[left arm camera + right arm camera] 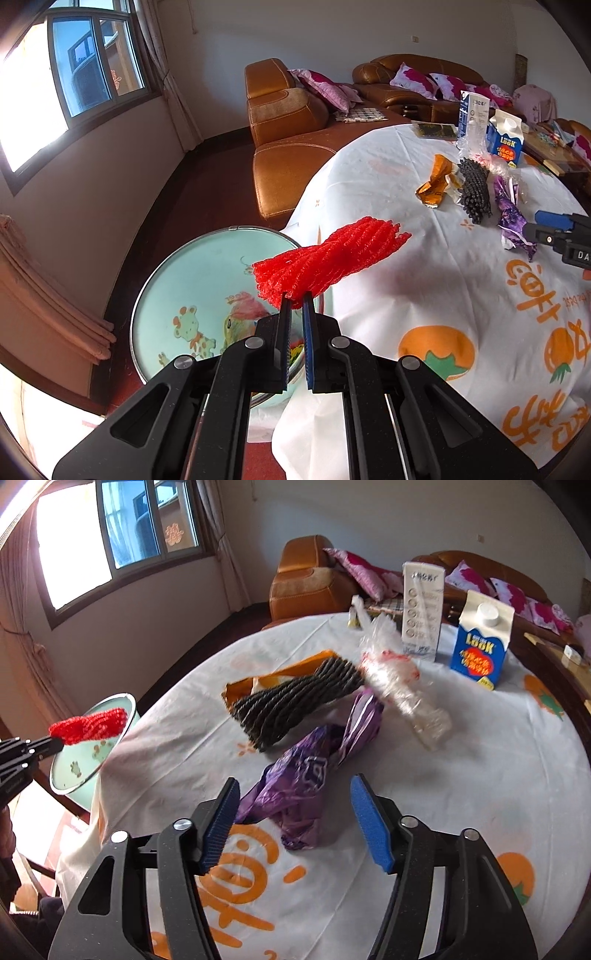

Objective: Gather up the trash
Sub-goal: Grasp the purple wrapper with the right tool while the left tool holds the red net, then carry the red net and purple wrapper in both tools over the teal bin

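My left gripper (295,295) is shut on one end of a red foam net (332,254), holding it in the air over the table's edge and a pale green basin (192,280) below. In the right wrist view the red foam net (88,725) hangs above the basin (92,753). My right gripper (294,780) stands open just above the tablecloth, its pads on either side of a crumpled purple wrapper (325,753); the right pad is clear of it. Behind lie a black foam net (295,701), an orange wrapper (291,670) and a clear plastic bag (399,686).
A blue milk carton (480,653) and a tall white carton (423,609) stand at the far side of the round table with its white printed cloth (480,775). Brown leather sofas (284,129) with pink cushions sit beyond. The basin stands left of the table.
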A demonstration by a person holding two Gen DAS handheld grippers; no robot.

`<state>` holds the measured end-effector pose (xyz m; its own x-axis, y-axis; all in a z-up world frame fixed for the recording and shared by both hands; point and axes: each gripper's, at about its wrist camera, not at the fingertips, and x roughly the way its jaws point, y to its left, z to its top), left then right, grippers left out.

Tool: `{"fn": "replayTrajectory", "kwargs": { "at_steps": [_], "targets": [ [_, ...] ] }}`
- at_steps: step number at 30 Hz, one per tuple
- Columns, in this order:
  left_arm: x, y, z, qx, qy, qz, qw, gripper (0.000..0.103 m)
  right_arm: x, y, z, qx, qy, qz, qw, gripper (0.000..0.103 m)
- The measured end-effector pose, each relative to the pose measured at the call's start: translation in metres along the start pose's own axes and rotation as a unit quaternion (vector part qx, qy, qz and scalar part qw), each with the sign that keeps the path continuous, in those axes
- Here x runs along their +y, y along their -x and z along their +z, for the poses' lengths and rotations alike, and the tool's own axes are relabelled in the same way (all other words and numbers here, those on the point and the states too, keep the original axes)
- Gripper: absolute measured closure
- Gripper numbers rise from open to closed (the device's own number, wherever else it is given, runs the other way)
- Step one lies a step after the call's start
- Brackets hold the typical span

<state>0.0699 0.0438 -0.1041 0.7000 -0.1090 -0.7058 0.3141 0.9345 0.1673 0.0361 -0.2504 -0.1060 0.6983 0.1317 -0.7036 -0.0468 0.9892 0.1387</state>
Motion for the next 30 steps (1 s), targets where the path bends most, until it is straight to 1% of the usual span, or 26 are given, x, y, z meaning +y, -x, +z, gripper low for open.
{"fn": "replayTrajectory", "kwargs": {
  "at_steps": [1,2,3,4,5,7,9,15,18,21,25,30],
  "targets": [
    [0.001,0.000,-0.001,0.000,0.001,0.000,1.0000,0.097,0.000,-0.002,0.000,0.007,-0.002,0.002,1.000,0.051],
    [0.002,0.000,-0.001,0.001,0.002,0.000,1.0000,0.097,-0.001,-0.003,0.001,0.009,-0.004,0.004,1.000,0.053],
    [0.003,-0.001,-0.002,0.002,0.002,-0.001,1.0000,0.097,-0.002,-0.004,0.001,0.013,-0.004,0.007,1.000,0.059],
    [0.003,-0.001,-0.002,0.002,0.002,-0.002,1.0000,0.097,-0.002,-0.005,0.001,0.017,-0.002,0.009,1.000,0.071],
    [0.003,0.000,-0.002,0.001,0.002,-0.002,1.0000,0.097,-0.001,-0.006,0.001,0.025,0.001,0.012,1.000,0.073],
    [0.003,0.001,-0.001,0.000,0.002,-0.002,1.0000,0.097,0.001,-0.005,-0.002,0.028,0.003,0.016,0.999,0.083],
    [0.004,0.002,-0.001,-0.002,0.003,-0.002,1.0000,0.097,0.000,-0.003,-0.003,0.029,0.003,0.023,0.999,0.087],
    [0.008,0.008,0.002,-0.009,0.005,0.002,0.9999,0.097,0.003,0.011,-0.008,0.021,0.015,0.021,0.999,0.090],
    [0.012,0.012,0.003,-0.012,0.008,0.007,0.9999,0.097,0.003,0.025,-0.009,0.008,0.025,0.012,1.000,0.090],
    [0.019,0.013,0.002,-0.013,0.013,0.014,0.9997,0.097,0.005,0.041,-0.006,-0.015,0.032,0.010,0.999,0.090],
    [0.030,0.013,-0.001,-0.010,0.020,0.026,0.9994,0.097,0.015,0.048,0.008,-0.036,0.049,0.021,0.998,0.090],
    [0.044,0.009,-0.007,-0.003,0.025,0.050,0.9984,0.097,0.043,0.035,0.031,-0.050,0.089,0.049,0.994,0.090]
  ]
}}
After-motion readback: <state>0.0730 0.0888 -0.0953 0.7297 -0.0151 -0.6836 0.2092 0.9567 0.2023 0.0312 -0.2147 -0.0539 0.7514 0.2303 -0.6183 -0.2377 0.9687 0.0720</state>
